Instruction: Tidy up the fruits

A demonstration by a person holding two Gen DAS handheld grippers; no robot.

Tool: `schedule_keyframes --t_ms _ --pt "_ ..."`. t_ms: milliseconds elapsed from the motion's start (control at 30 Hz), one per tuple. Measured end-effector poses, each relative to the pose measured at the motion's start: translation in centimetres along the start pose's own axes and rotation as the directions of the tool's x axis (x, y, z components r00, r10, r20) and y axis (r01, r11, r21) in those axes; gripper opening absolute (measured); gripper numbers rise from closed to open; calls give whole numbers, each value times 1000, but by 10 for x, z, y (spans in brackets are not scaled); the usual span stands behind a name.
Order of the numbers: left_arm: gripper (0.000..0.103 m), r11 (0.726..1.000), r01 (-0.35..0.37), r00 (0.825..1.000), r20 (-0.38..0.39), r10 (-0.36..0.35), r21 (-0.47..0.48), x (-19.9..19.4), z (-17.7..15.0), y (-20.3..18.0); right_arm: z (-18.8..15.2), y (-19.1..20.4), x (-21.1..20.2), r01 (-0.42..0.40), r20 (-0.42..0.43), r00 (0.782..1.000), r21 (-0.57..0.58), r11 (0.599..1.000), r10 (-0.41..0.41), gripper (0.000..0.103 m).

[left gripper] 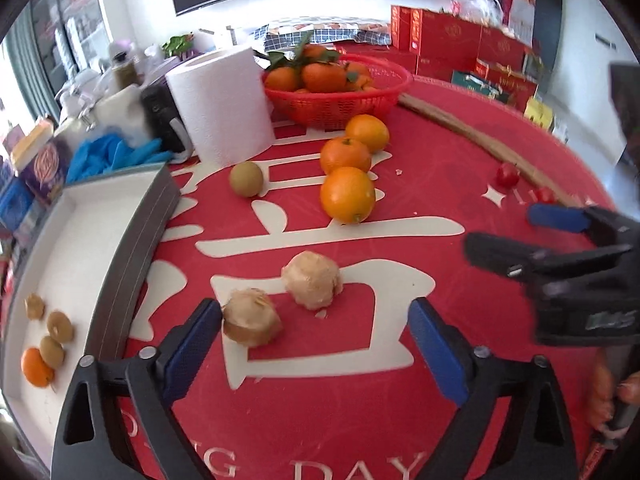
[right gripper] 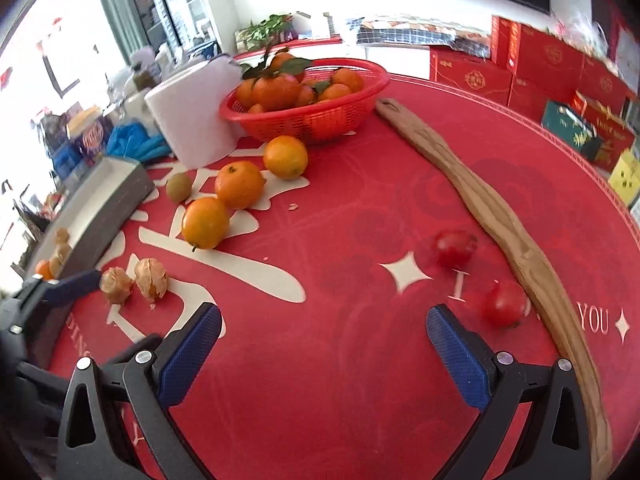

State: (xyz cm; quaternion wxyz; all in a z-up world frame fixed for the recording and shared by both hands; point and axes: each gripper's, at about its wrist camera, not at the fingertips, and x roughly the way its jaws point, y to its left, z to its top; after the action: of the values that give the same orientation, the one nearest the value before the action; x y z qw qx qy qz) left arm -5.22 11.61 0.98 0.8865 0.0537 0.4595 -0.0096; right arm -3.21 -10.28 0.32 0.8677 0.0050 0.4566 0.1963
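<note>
Red tablecloth [left gripper: 400,420], left gripper [left gripper: 316,334] wide open, empty

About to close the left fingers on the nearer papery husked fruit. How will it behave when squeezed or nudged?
The nearer husked fruit looks dry and papery, so it will probably crush or shed flakes under a firm squeeze; crumbs already lie beside it. It seems light, so a touch from one of the left gripper fingers may push it away. Its lumpy husk should limit rolling.

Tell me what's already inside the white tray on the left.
Inside the white tray: one small orange fruit, two green-brown ones and a husked one. Its near corner runs out of frame, so anything there is unseen.
</note>
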Motion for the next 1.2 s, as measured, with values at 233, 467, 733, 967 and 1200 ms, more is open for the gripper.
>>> schedule_keyframes --t_ms 233,467,733,967,1200 --pt "90 997 -3 1000 17 4 -81 -9 -11 35 3 6 -10 -74 3 997 -13 997 74 103" --pt "33 996 54 998 15 -53 -72 -1 -5 36 8 45 5 -136 -49 990 -61 989 134 103" --pt "27 986 71 996 62 -62 -149 -42 -35 58 13 88 20 -173 -83 983 -111 979 164 100" --pt "26 975 94 989 128 -69 -202 -94 -64 83 9 138 42 -21 -45 999 -231 973 11 32" --pt "27 961 36 991 132 0 -273 -119 -79 139 3 151 29 -78 -80 995 -150 986 66 23"
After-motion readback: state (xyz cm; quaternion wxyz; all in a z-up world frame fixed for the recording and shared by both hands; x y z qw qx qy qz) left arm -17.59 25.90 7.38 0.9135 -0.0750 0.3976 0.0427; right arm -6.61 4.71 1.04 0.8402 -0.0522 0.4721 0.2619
